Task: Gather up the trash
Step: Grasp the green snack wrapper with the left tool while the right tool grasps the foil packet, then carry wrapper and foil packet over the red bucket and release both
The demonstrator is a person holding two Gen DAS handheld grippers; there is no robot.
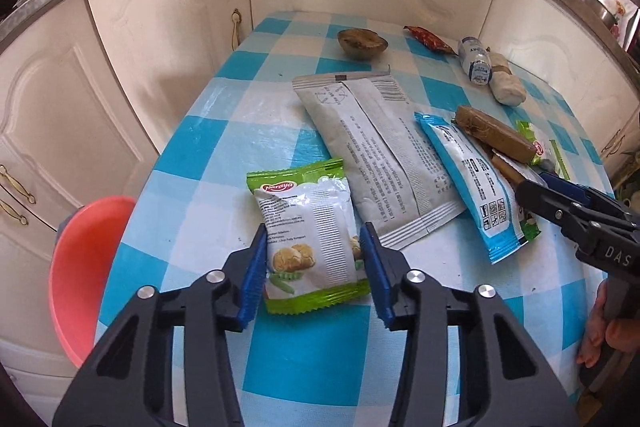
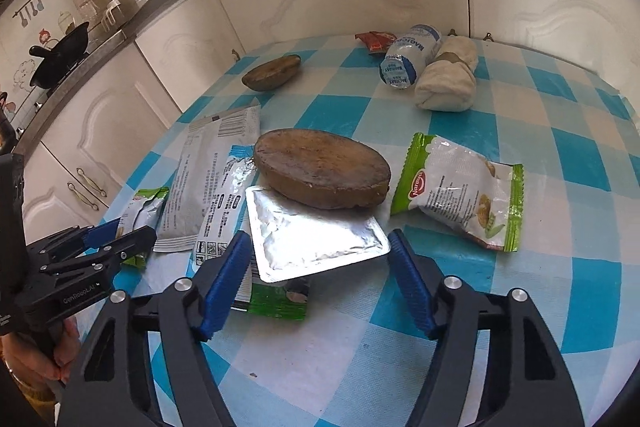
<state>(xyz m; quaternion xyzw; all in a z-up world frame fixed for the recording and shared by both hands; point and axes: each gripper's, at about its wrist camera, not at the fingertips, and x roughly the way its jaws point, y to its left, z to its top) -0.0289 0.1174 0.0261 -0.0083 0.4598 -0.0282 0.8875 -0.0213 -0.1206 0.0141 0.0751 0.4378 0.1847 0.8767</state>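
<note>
My left claw (image 1: 314,259) is spread wide, its blue fingers standing on either side of a green and white snack packet (image 1: 310,237) that lies flat on the checked bench (image 1: 304,367); I cannot tell whether the pads touch the packet. Just past it lies a long grey pouch (image 1: 374,155), and overlapping the pouch's right edge is a blue and white wrapper (image 1: 472,187). Off the bench's left edge sits a pink tub (image 1: 80,275). My right claw (image 2: 316,275) is also spread, and between its fingers lies a silver foil sachet (image 2: 316,239), partly resting on a green wrapper (image 2: 276,301) beneath it. A brown round slab (image 2: 322,173) rests on the sachet's far edge. To the right of the slab lies a second green and white snack packet (image 2: 460,193), crumpled, apart from the rest. At the far side of the bench are a small plastic bottle (image 2: 408,57) on its side, a white cloth bundle (image 2: 448,77) touching it, a red sachet (image 2: 374,41) behind them, and a brown half shell (image 2: 272,71) further left.
</note>
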